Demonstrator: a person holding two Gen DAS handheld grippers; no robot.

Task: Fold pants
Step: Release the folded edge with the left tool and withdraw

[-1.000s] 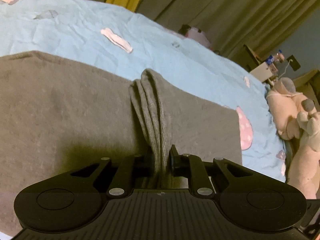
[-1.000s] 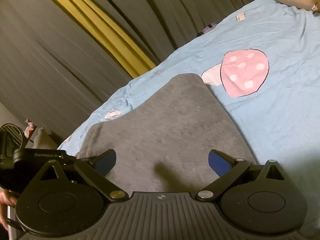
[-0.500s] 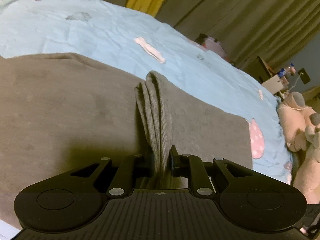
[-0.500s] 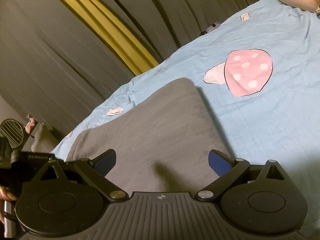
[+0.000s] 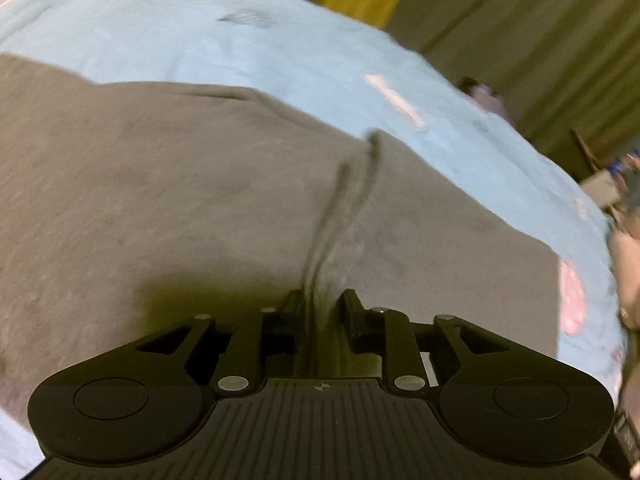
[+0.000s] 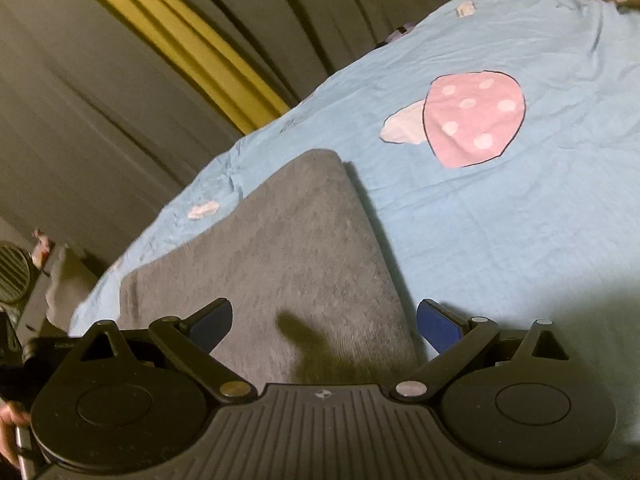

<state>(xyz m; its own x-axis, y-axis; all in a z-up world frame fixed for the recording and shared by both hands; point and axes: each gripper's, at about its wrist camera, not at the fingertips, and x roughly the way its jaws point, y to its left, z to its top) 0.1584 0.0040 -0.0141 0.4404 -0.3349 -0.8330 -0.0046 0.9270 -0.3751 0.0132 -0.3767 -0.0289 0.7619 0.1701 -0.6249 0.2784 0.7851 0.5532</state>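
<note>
Already the left gripper [image 5: 320,304] is opening around the pants' [image 5: 160,220] ribbed cuff [image 5: 344,208] between its jaws, which may slump unfolded, while the right gripper [image 6: 324,320] hovers open.

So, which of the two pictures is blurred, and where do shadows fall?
Left wrist view: motion blur smears the grey pants and blue sheet; the left gripper, its jaws opening, stays sharp. Right wrist view: sharp; the right gripper throws a dark shadow on the pants.

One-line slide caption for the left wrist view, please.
Left tongs opening around a bunched ridge of the grey pants spread on a blue bedsheet.
</note>
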